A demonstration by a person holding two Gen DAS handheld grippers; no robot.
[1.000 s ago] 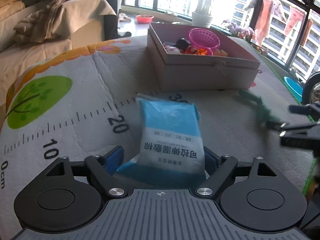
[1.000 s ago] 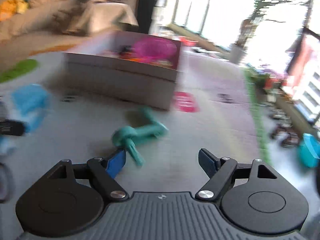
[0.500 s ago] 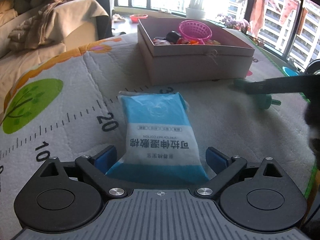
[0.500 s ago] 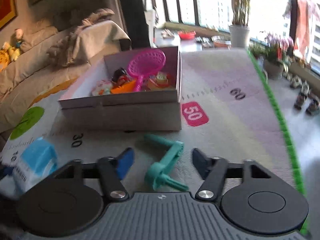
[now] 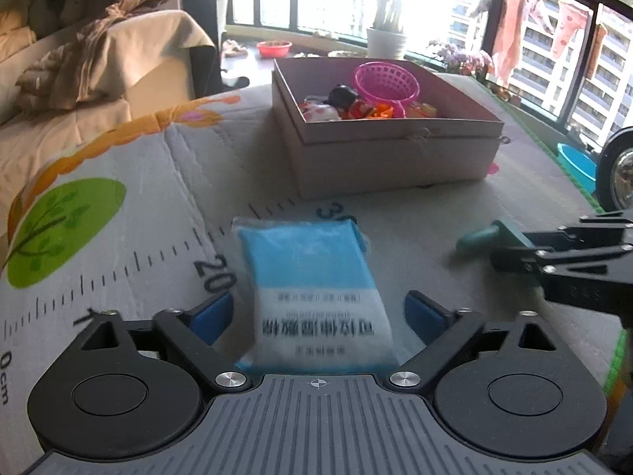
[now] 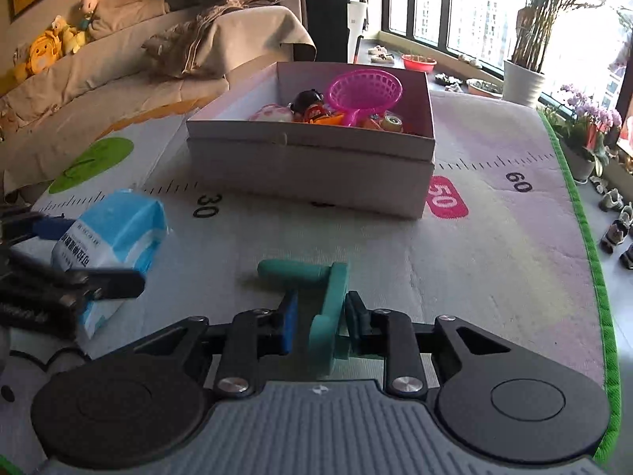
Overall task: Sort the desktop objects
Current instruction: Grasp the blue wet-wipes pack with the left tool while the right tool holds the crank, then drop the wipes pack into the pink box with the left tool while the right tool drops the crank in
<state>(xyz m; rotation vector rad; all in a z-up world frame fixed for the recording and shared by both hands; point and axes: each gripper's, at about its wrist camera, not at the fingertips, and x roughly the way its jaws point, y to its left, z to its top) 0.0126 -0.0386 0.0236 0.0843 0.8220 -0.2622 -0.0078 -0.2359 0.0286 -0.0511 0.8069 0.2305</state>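
Observation:
A blue and white pack of cotton pads (image 5: 312, 277) lies flat on the play mat (image 5: 118, 245). My left gripper (image 5: 317, 312) straddles its near end, jaws closing, with a gap showing on each side of the pack. A teal toy crank (image 6: 328, 297) lies on the mat; its arm runs between the fingers of my right gripper (image 6: 322, 320). Those jaws are closing: the right pad touches the arm and a narrow gap remains at the left pad. From the left wrist view the crank's handle (image 5: 474, 239) pokes out past the right gripper (image 5: 510, 253).
A pale cardboard box (image 6: 308, 158) stands further back on the mat, holding a pink basket (image 6: 364, 87) and several small toys. The mat's green edge (image 6: 593, 269) runs along the right. A covered sofa (image 6: 118, 59) and windows lie beyond.
My right gripper swung over the teal crank and its jaws narrowed around the crank's arm. The left jaws spread wider, then drew in again around the pack.

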